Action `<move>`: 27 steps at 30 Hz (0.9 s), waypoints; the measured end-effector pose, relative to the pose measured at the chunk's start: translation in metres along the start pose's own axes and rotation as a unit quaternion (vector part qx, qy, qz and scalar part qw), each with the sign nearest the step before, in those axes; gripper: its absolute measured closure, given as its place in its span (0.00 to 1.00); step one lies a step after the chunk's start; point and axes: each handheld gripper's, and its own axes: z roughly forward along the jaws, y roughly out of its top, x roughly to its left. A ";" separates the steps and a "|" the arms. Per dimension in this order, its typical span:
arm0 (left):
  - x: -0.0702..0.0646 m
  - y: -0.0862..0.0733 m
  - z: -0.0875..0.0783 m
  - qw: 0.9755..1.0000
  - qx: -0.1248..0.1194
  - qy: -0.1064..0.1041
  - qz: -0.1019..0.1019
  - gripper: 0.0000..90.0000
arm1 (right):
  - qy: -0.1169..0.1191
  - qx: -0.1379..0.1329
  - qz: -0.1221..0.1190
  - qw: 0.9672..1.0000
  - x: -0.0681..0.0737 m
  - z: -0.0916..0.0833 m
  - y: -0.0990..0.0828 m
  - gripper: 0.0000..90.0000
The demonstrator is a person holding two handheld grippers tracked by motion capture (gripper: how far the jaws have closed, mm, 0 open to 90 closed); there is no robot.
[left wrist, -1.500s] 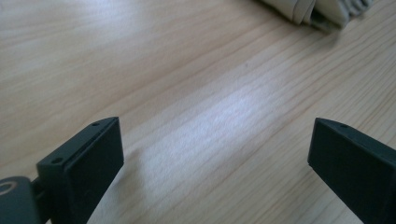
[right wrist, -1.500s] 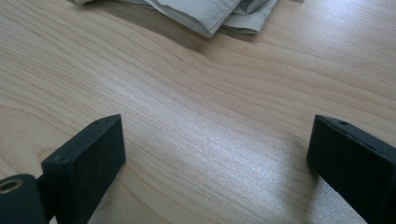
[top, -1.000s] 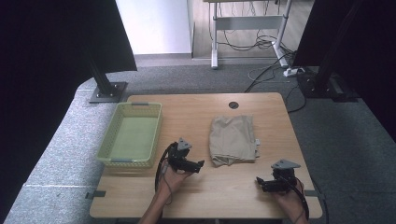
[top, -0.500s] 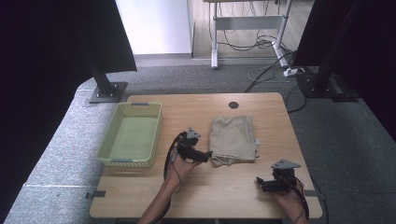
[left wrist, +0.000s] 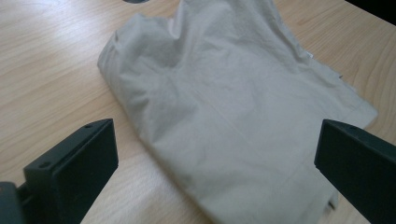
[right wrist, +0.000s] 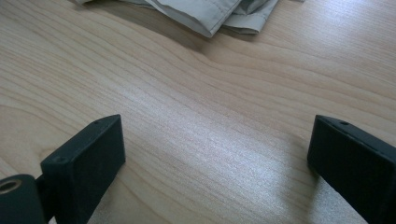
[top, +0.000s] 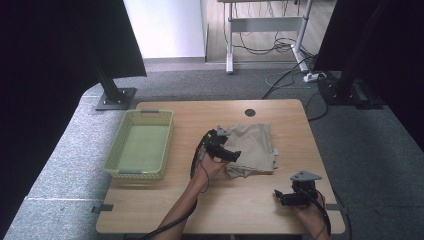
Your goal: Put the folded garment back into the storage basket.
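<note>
- Beige, crumpled folded cloth (top: 252, 148) lies on the wooden bench (top: 165, 205), right of centre, near the round cable hole (top: 250, 112).
- In the left gripper view the cloth (left wrist: 233, 116) spreads between the two black jaws, its folded edge running down toward the lower middle.
- The left tongs (top: 231, 155) hang over the cloth's left edge, jaws spread wide with nothing between them; whether they touch the fabric I cannot tell.
- The right tongs (top: 280, 196) sit low over bare wood near the front right corner, well apart from the cloth, jaws wide and holding nothing.
- In the right gripper view the cloth's folded corner (right wrist: 210, 14) shows at the top, beyond the open jaws.
- A pale green plastic basket (top: 112, 155) stands at the bench's left side, apart from the cloth.
</note>
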 end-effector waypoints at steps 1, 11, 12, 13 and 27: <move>-0.001 0.003 0.003 1.000 0.000 -0.002 0.000 0.00 | 0.000 0.000 0.000 1.000 0.000 0.000 0.000 0.04; -0.010 0.025 0.037 1.000 0.013 -0.004 0.015 0.00 | 0.000 0.000 0.001 1.000 0.000 0.000 0.000 0.04; -0.010 0.025 0.037 1.000 0.013 -0.004 0.015 0.00 | 0.000 0.000 0.001 1.000 0.000 0.000 0.000 0.04; -0.011 0.027 0.045 1.000 0.014 -0.005 0.015 0.00 | 0.000 0.000 0.001 1.000 0.000 0.000 0.000 0.04; -0.022 0.032 0.097 0.997 0.063 0.026 0.042 0.00 | 0.001 0.000 0.000 1.000 0.000 0.000 0.000 0.04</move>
